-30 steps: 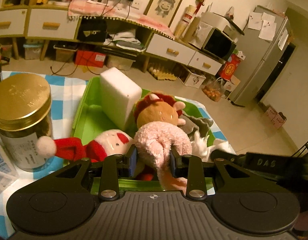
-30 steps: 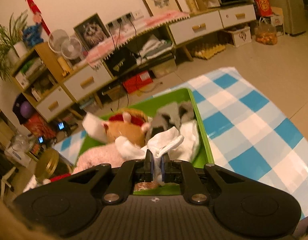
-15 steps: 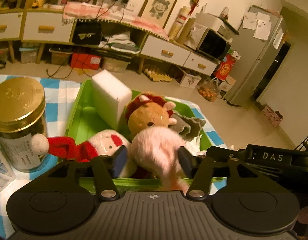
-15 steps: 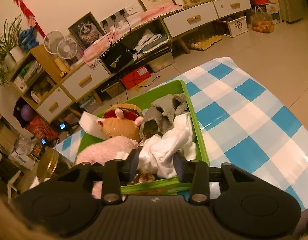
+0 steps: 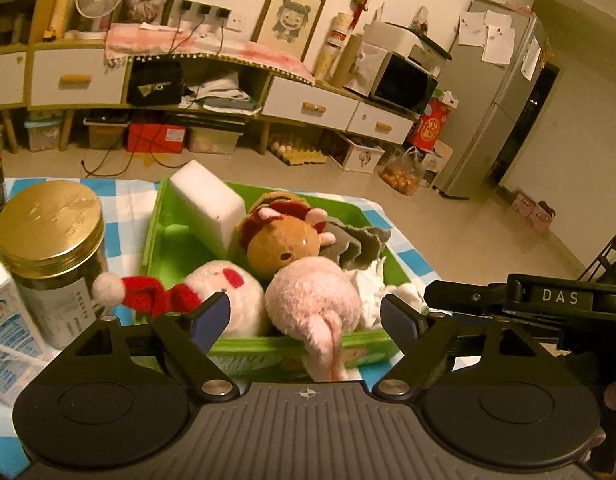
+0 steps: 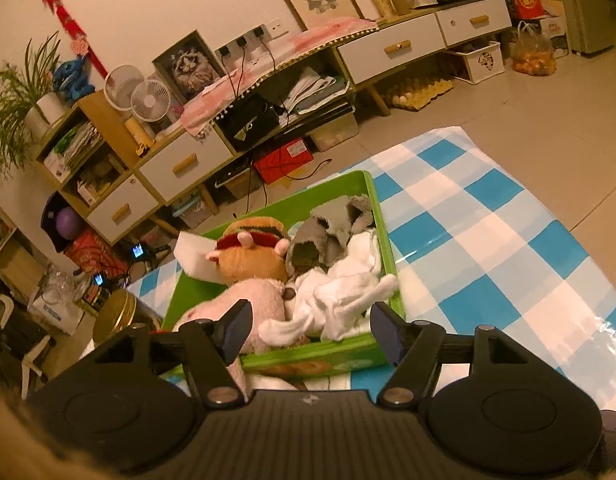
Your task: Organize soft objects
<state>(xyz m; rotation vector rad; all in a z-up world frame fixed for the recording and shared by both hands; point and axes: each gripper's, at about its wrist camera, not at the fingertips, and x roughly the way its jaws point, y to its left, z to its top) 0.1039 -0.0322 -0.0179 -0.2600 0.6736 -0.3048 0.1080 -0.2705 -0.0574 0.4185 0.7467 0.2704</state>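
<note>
A green tray [image 5: 159, 240] [image 6: 382, 216] holds a white sponge block [image 5: 205, 204], a brown plush [image 5: 279, 240] [image 6: 251, 256], a Santa plush [image 5: 223, 292], a grey cloth [image 5: 360, 240] [image 6: 332, 228], a white cloth [image 6: 348, 288] [image 5: 372, 292] and a pink plush [image 5: 312, 296] [image 6: 247, 292] whose limb hangs over the near rim. My left gripper [image 5: 305, 320] is open and empty just in front of the pink plush. My right gripper [image 6: 310, 326] is open and empty in front of the white cloth.
A gold-lidded jar [image 5: 51, 248] [image 6: 115, 316] stands left of the tray, with a printed carton [image 5: 7, 320] beside it. The blue-and-white checked tablecloth [image 6: 488, 240] stretches right of the tray. The other gripper's body [image 5: 548, 304] shows at the right. Cabinets and a fridge stand behind.
Both grippers have opened and drawn back. The left let go of the pink plush, the right let go of the white cloth; both now lie in the tray.
</note>
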